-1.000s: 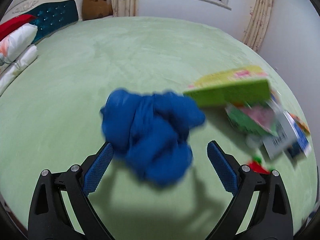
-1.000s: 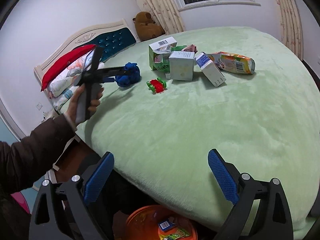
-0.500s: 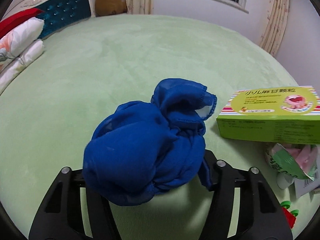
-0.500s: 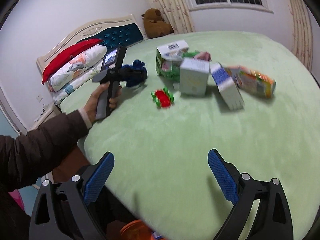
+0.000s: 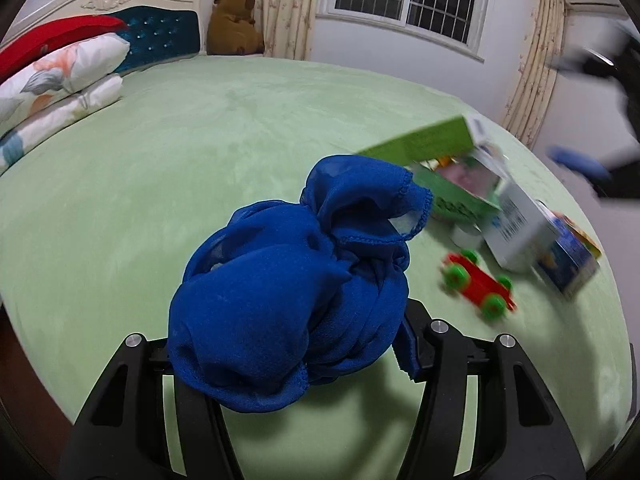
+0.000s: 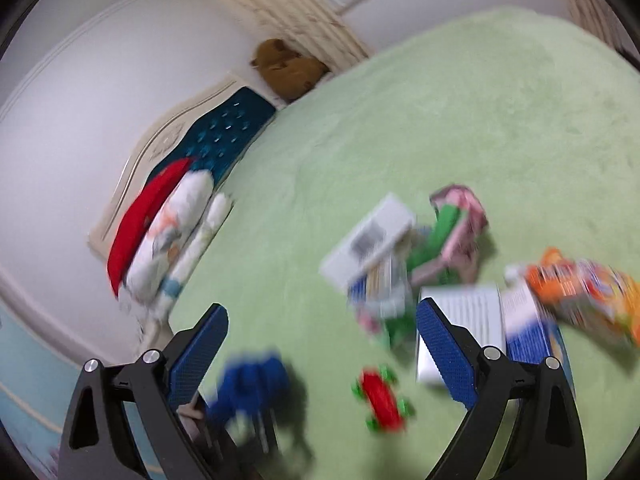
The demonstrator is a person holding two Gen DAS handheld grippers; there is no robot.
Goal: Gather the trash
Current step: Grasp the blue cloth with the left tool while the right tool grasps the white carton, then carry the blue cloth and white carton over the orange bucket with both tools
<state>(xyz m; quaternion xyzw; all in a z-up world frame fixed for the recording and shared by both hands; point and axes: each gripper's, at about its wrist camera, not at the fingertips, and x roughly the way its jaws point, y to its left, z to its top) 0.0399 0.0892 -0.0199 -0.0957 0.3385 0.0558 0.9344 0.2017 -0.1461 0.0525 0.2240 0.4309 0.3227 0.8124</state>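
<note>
The green bedspread [image 5: 200, 152] lies open to the left and far side, while the heap of boxes [image 5: 508, 208] and the red toy car [image 5: 478, 280] crowd the right.

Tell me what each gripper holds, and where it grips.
Left gripper clamps the bunched blue cloth around its lower bulk. Right gripper is open, holding nothing.

Even indoor light, heavy motion blur

Blue cloth [image 5: 296, 300] hiding the left gripper's [image 5: 292, 356] pads, boxes [image 6: 384, 264] beyond the right gripper [image 6: 320, 356] blurring, lettering unreadable
</note>
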